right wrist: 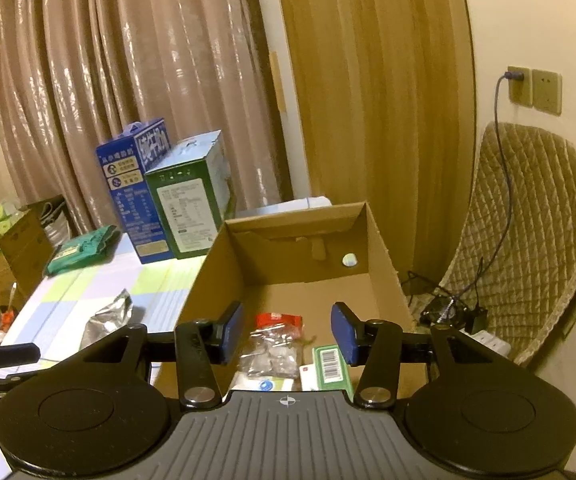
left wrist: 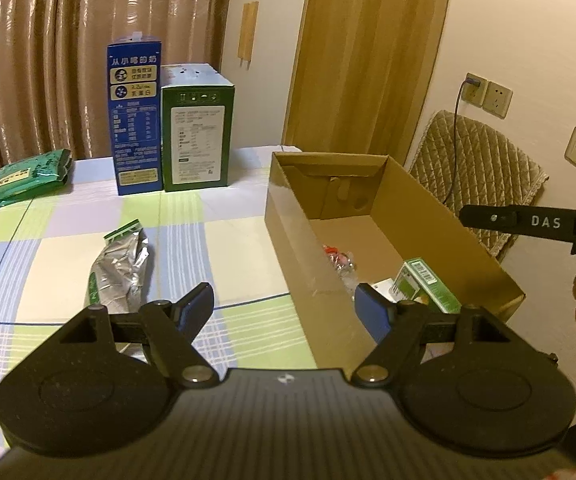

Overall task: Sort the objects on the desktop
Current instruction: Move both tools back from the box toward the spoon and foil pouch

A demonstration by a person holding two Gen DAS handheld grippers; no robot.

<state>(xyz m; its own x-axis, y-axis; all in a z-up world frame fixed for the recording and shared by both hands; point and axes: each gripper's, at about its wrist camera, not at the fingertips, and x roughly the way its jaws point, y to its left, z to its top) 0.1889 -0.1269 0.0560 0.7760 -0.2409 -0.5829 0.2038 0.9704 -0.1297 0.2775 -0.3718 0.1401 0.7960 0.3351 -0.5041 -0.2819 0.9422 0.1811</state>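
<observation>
An open cardboard box (left wrist: 288,224) (right wrist: 384,256) stands on the checked tablecloth. Inside it lie a clear packet with a red top (right wrist: 275,340) (left wrist: 338,260) and a small green carton with a barcode (right wrist: 330,364) (left wrist: 428,284). A crumpled silver foil bag (left wrist: 121,270) (right wrist: 107,320) lies on the cloth left of the box. My left gripper (left wrist: 285,306) is open and empty, low at the box's near left corner. My right gripper (right wrist: 288,334) is open and empty, above the items in the box.
A blue milk carton (left wrist: 135,120) (right wrist: 135,188) and a green carton (left wrist: 197,132) (right wrist: 191,204) stand at the table's back. A green packet (left wrist: 27,176) (right wrist: 83,250) lies at the back left. A padded chair (right wrist: 528,240) with a cable stands right of the table.
</observation>
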